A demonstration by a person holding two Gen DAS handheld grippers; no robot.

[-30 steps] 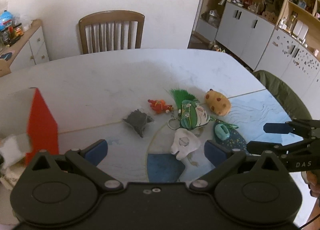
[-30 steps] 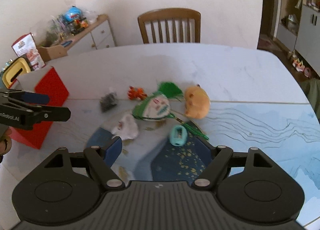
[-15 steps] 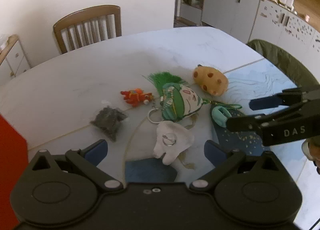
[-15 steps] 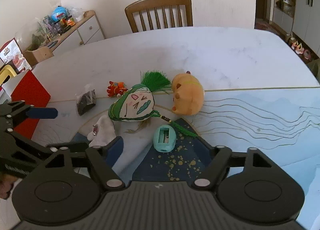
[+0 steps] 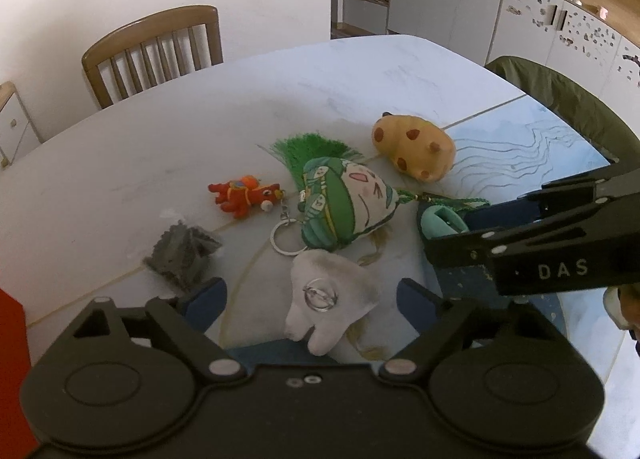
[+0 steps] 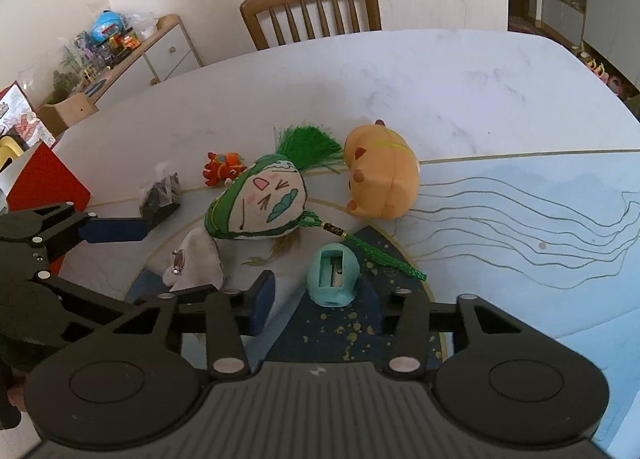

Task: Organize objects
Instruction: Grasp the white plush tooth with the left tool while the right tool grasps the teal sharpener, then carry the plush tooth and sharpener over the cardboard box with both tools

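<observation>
Hovering over a scatter of small toys near the front edge of the surface (image 6: 460, 71), both tongs stand wide open and empty. The left tongs (image 5: 310, 293) straddle a white pouch (image 5: 330, 295) with a clear clip; the right tongs (image 6: 326, 295) frame a teal sharpener (image 6: 334, 275) lying on the dark blue patch of the mat. The step in hand looks like the approach before a first pick. The next move would call for lowering each pair around its target and closing. Crowding them are a green-tasselled face sachet (image 6: 260, 199), whose cord trails just beside the sharpener, an orange plush (image 6: 384, 179), a red keychain figure (image 5: 246, 197) and a grey packet (image 5: 182, 255). A red box (image 6: 44, 179) waits at the left edge.
</observation>
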